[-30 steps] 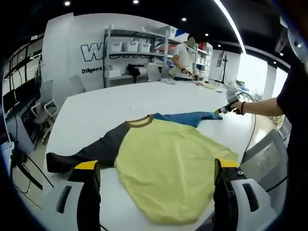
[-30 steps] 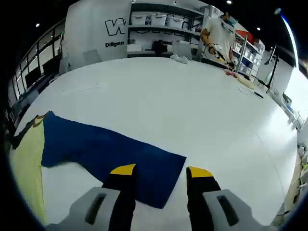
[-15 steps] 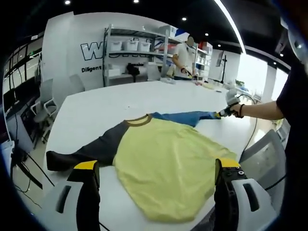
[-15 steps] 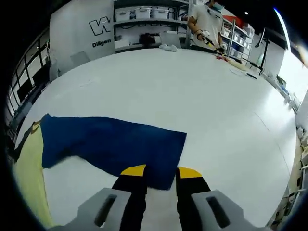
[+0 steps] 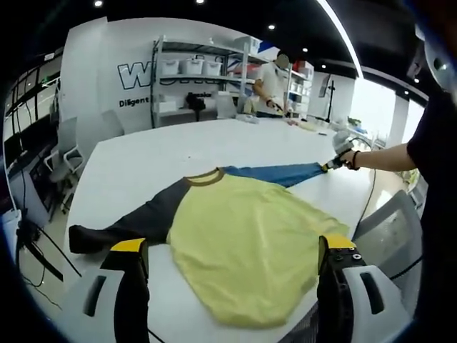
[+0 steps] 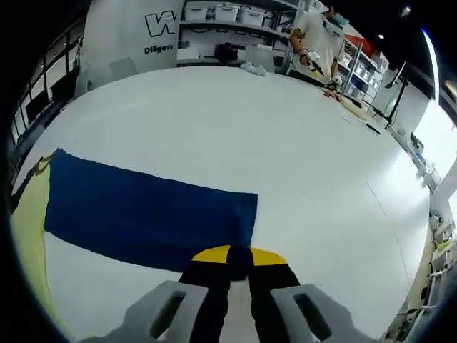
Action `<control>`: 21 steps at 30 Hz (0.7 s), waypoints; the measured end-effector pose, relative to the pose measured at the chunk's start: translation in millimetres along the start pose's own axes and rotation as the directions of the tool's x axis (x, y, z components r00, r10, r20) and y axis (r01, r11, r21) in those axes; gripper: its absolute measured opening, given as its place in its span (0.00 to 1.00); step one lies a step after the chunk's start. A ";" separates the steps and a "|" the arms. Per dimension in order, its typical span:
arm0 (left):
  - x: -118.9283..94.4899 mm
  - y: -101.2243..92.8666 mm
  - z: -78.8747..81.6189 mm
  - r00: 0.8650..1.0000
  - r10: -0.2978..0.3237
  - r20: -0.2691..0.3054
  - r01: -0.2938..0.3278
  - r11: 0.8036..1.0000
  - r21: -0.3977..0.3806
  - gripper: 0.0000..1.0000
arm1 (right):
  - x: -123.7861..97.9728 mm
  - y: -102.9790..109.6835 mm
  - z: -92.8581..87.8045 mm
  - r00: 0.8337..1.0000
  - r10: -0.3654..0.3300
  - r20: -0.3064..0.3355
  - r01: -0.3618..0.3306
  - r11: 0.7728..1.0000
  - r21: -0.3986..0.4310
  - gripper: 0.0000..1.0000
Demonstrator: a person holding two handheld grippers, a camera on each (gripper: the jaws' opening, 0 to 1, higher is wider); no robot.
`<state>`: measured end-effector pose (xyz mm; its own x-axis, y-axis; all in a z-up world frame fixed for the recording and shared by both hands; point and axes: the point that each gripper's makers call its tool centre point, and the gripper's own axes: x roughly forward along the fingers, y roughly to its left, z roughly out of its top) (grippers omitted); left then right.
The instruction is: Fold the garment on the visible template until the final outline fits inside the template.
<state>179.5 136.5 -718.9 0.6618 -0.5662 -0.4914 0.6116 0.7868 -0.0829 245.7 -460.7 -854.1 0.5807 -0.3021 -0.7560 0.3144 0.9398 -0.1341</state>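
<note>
The right gripper has just closed its jaws on the blue sleeve's cuff, pulling it straight, ready to fold over the shirt lying flat at the table's near edge, while the left gripper hovers wide open, empty.

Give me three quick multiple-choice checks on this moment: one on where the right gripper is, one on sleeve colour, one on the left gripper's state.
1. Where is the right gripper?
A. At the cuff end of the blue sleeve
B. On the collar
C. At the bottom hem

2. What colour is the other sleeve, lying stretched out on the white table?
A. Red
B. Dark grey
C. White

3. How is the left gripper?
A. Shut on the hem
B. Shut on the collar
C. Open, above the yellow shirt body

Key: 1 A, its yellow-tipped jaws meet on the cuff edge; 2 B, it reads dark grey beside the yellow; 3 C, its jaws stand wide apart, gripping nothing.
</note>
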 end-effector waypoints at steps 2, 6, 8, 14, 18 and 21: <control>-0.4 -0.1 -1.1 1.000 0.000 -0.006 0.000 1.000 0.000 0.98 | 0.1 -6.6 -0.5 1.000 -0.013 0.001 0.013 0.999 0.044 0.16; -1.4 0.1 -1.4 1.000 0.001 -0.007 -0.001 1.000 0.000 0.98 | -1.1 -4.1 -2.7 0.999 0.030 0.017 -0.033 0.983 0.181 0.16; -2.3 -0.3 -1.5 1.000 -0.001 -0.007 0.001 1.000 -0.004 0.98 | -2.8 -3.1 -9.4 0.999 0.036 -0.001 -0.035 0.977 0.211 0.17; -3.4 -0.7 -1.4 1.000 -0.001 -0.009 0.001 1.000 -0.008 0.98 | -2.1 2.8 -8.1 0.998 0.059 0.008 -0.059 0.981 0.185 0.19; -4.3 -1.0 -0.8 1.000 0.001 -0.007 -0.001 1.000 -0.011 0.98 | 1.7 3.0 -6.0 0.999 0.041 0.004 -0.041 0.987 0.154 0.09; -4.7 -1.8 -3.3 1.000 -0.004 -0.016 0.004 1.000 -0.017 0.98 | 2.4 14.4 -3.6 0.998 0.055 0.005 -0.055 0.991 0.125 0.00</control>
<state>173.9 138.5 -719.3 0.6522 -0.5656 -0.5047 0.6069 0.7885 -0.0995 248.9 -447.3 -860.1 0.6008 -0.2507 -0.7590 0.3729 0.9278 -0.0113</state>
